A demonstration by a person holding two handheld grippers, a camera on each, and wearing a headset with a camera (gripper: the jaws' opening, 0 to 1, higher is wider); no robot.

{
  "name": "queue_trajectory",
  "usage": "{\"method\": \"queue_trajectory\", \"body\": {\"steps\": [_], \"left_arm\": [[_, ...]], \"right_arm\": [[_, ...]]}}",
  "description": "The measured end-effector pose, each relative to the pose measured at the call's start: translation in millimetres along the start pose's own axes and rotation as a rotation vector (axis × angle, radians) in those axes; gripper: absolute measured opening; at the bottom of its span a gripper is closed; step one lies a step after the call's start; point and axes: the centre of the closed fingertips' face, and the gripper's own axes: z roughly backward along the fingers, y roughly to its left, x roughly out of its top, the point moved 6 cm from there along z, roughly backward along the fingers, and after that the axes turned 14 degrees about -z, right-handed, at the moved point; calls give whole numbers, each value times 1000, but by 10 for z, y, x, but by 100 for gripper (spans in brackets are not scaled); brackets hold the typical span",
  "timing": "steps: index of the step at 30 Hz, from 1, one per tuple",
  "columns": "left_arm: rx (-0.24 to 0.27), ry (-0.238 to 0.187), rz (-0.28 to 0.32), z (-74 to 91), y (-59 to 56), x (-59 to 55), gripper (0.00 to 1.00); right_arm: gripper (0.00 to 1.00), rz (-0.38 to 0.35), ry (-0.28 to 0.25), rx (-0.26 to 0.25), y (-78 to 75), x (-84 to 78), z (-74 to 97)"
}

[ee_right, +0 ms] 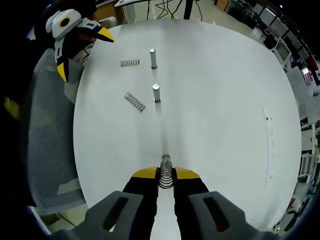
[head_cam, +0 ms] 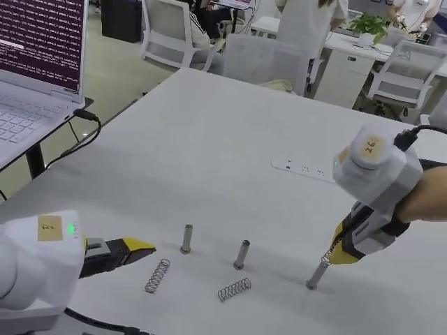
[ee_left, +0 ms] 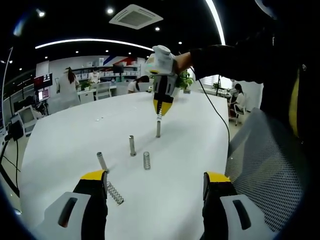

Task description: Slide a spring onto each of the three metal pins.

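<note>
Head view: the right gripper (head_cam: 334, 255), lower right, pinches a spring (head_cam: 325, 260) atop the right pin (head_cam: 314, 276); two loose springs (head_cam: 158, 275) lie bottom centre.
Left gripper view: the left gripper (ee_left: 155, 176) gapes wide, bottom.
Right gripper view: spring clamped, bottom centre.

A broad white table (head_cam: 230, 132) spreads across the middle of the head view. At upper left an open laptop (head_cam: 31, 63) sits on a side desk, with a black cable (head_cam: 85, 114) plugged in. Grey floor (head_cam: 115, 59) and white office chairs (head_cam: 167, 31) line the top, and a potted plant (head_cam: 368, 25) stands at upper right. In the left gripper view, a curved strip light (ee_left: 95, 41) and a ceiling vent (ee_left: 136, 16) are overhead.
</note>
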Motion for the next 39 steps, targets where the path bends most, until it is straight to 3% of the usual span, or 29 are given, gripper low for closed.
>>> {"method": "queue_trajectory", "body": {"steps": [19,39], "left_arm": [[-1,6,10,3,-6,-34,73],[-12,16,8,7,-15,-36,72]], "right_arm": [[8,-14,22,13,-47,-63,-173],[8,-4,51,11,5,-84,-543]]}}
